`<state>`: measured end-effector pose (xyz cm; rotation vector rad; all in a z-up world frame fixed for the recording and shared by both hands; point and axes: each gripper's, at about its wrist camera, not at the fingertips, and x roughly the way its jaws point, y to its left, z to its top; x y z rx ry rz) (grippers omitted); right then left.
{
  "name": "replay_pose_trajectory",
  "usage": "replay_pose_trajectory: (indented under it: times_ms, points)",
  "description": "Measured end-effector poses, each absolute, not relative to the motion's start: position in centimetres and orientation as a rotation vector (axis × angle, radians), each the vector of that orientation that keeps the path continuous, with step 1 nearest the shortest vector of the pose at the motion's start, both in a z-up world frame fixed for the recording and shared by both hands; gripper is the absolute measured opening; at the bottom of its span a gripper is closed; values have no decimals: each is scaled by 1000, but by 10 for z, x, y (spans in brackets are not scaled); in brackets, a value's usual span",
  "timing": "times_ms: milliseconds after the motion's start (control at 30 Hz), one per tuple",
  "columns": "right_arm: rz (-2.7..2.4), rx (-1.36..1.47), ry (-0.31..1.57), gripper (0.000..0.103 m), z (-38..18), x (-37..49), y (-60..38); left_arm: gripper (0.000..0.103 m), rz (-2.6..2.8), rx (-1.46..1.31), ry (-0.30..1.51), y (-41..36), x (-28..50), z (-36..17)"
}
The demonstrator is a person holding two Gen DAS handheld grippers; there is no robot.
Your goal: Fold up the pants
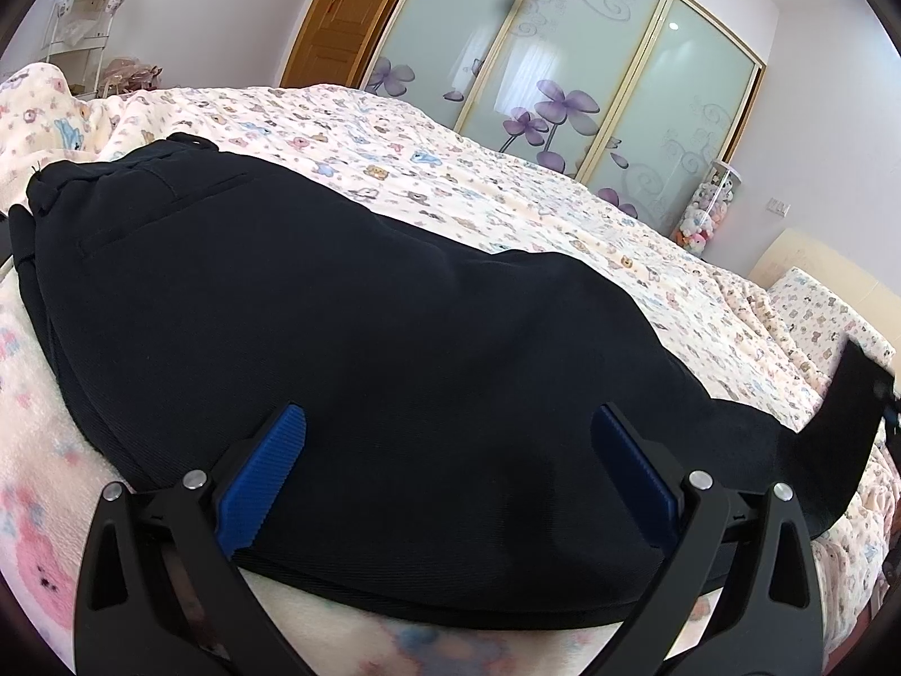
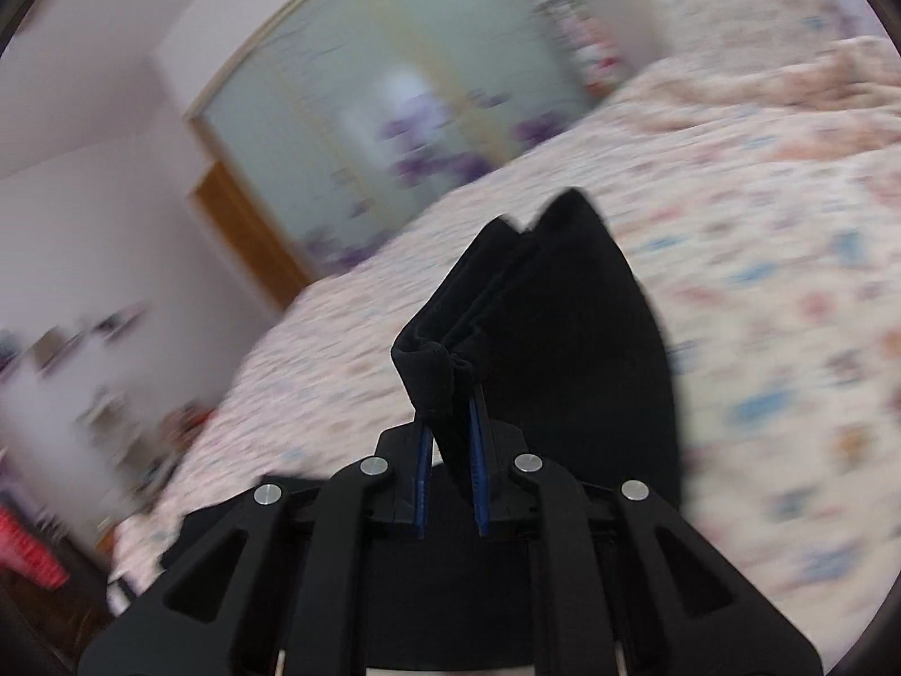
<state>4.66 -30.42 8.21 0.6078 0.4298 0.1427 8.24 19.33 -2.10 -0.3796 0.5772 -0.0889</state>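
Observation:
Black pants lie along the bed, waistband with pocket at the far left, legs running right. My left gripper is open, its blue pads resting over the near edge of the pants around mid-length, holding nothing. My right gripper is shut on the bunched leg end of the pants and holds it lifted above the bed; the view is motion-blurred. That lifted leg end and a bit of the right gripper show at the far right of the left wrist view.
The bed has a cream cover printed with small bears. Glass wardrobe doors with purple flowers and a wooden door stand behind it. A white shelf rack is at far left, a headboard at right.

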Motion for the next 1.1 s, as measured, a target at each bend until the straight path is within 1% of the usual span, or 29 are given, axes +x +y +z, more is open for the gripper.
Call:
replay_pose_trajectory:
  times_ms: [167,267,300,367,433,500,567,700,767,833,867,900,967,1000,1067,1100]
  points:
    - [420,628,545,13,68,93,-199,101,-89,-379,577,193,82,-21]
    - [497,568,682,13,39,117,-137,101,-90,-380,577,194,82,-21]
    - [493,535,757,13,23,125,-117,101,-90,-381,577,194,82,-21]
    - [468,507,843,13,-1,131,-98,101,-90,-383,577,194,82,-21]
    - [461,538,828,13,-5,128,-97,101,-90,-383,577,194,82,-21]
    - [473,562,762,13,8,125,-101,101,-90,-384,576,194,82,-21]
    - [476,484,747,13,16,124,-93,101,-89,-382,578,194,82,-21]
    - [444,131,891,16,-6,123,-51,101,-90,-383,577,195,81,-21]
    - [470,67,892,27,-11,116,-43,101,-90,-383,577,194,81,-21]
    - [533,86,901,63,-10,112,-41,101,-90,-382,578,194,81,-21]
    - [554,101,905,70,-6,111,-41,101,-89,-381,579,194,81,-21]
    - [579,130,892,74,0,110,-40,101,-89,-380,580,193,81,-21]
    - [603,211,852,74,10,106,-43,101,-88,-380,582,194,81,-21]
    - [616,296,837,75,10,109,-50,101,-89,-380,582,194,81,-21]
    - [618,455,895,79,-6,123,-61,101,-90,-381,581,194,81,-21]
    - [609,502,975,79,-25,132,-63,101,-90,-381,581,193,81,-20]
